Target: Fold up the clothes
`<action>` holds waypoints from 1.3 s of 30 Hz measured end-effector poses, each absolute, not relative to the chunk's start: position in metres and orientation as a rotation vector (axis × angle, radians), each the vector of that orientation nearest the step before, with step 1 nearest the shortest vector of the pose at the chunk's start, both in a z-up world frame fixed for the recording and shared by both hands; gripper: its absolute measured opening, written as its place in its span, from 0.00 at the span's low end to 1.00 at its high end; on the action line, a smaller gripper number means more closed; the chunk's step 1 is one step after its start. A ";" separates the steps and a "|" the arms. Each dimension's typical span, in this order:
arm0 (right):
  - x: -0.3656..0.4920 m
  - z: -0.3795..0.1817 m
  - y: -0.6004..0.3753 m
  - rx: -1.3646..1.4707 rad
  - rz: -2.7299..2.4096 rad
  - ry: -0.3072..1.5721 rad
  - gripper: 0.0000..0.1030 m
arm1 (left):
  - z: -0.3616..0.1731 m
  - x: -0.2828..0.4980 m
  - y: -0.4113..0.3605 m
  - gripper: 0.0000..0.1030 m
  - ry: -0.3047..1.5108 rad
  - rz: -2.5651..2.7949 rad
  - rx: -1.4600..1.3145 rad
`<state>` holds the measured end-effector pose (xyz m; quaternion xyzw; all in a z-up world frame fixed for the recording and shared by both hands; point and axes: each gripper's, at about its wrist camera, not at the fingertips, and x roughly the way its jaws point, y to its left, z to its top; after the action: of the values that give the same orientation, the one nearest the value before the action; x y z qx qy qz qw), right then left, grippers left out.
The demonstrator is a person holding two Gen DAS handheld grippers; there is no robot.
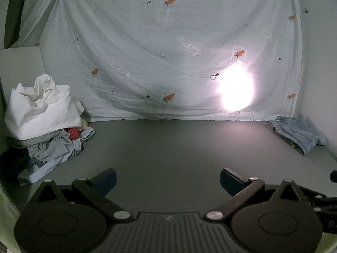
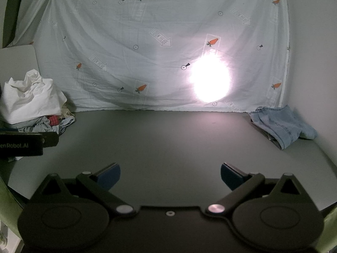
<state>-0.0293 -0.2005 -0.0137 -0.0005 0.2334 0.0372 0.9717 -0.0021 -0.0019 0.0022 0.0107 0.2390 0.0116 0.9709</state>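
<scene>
The left hand-held gripper [image 1: 168,181] and right hand-held gripper [image 2: 170,176] are shown released, empty, above the bare table [image 1: 168,147]. If the heaped pile of clothes [image 1: 45,118] at far left is seized, several tangled garments may be dragged out together; the folded jeans [image 2: 282,124] lie well apart.

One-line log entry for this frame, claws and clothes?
left claw open, empty | right claw open, empty | clothes pile far left, untouched | jeans far right | table middle bare
</scene>
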 end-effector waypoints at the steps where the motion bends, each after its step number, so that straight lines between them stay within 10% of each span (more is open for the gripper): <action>1: -0.029 -0.014 -0.200 -0.001 0.075 0.471 1.00 | 0.002 -0.002 -0.002 1.00 0.482 0.025 0.024; 39: -0.010 -0.018 -0.210 0.047 0.042 0.500 1.00 | -0.011 0.034 0.002 1.00 0.532 0.016 -0.066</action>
<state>-0.0099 -0.2101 -0.0182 0.0230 0.2475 0.0207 0.9684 0.0336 0.0017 -0.0108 -0.0328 0.2628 0.0081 0.9642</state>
